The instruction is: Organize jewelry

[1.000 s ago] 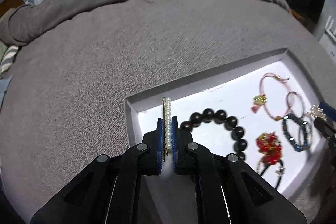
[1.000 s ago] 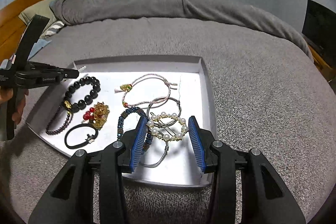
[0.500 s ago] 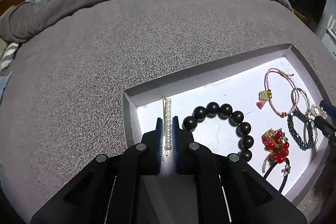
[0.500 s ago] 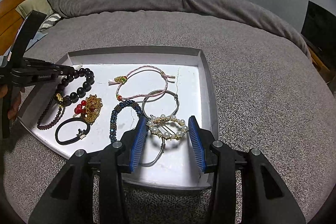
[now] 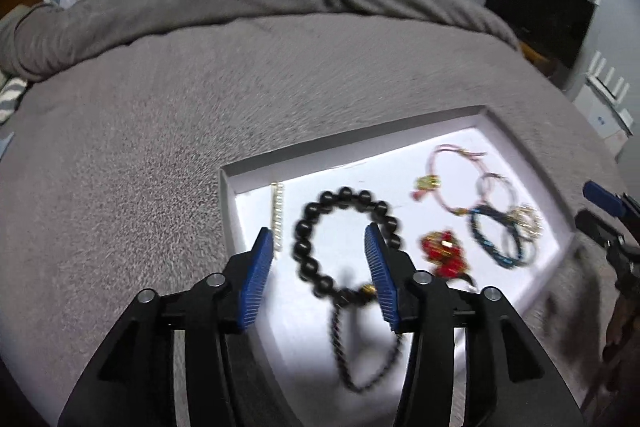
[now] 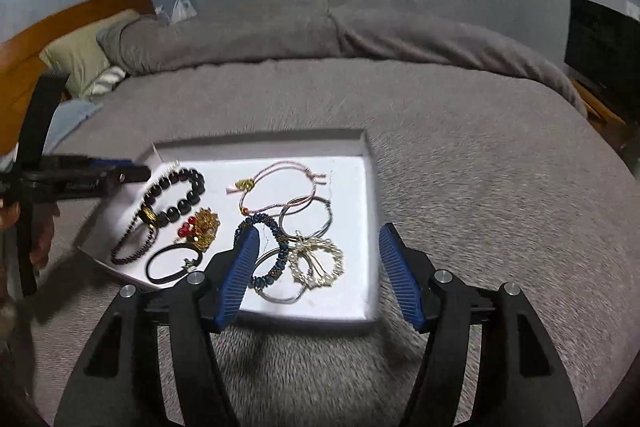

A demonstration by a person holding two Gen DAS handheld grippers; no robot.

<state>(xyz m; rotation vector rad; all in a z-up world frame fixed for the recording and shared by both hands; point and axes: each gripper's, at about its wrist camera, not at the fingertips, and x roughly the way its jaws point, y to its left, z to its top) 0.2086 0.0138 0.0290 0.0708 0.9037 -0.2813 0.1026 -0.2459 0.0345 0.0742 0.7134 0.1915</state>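
A shallow white tray (image 5: 520, 143) (image 6: 370, 211) lies on the grey bed and holds several pieces of jewelry. The pearl hair clip (image 5: 277, 213) lies flat at the tray's left end, beside the black bead bracelet (image 5: 344, 239) (image 6: 176, 197). My left gripper (image 5: 318, 267) is open and empty, above the tray's left part. My right gripper (image 6: 318, 271) is open and empty, above the tray's near edge. Just ahead of it lies the pearl ring brooch (image 6: 318, 261), over a silver bangle (image 6: 306, 217) and a blue bead bracelet (image 6: 266, 251).
The tray also holds a pink cord bracelet (image 6: 278, 185), a red and gold charm (image 6: 202, 227), a black hair tie (image 6: 174, 263) and a dark thin bead strand (image 6: 132, 247). Grey blanket (image 6: 480, 187) surrounds the tray. Pillows (image 6: 80, 63) and a wooden headboard stand far left.
My left gripper opened and let go of the pearl hair clip, which now lies in the tray. My right gripper opened wider and pulled back from the pearl brooch.
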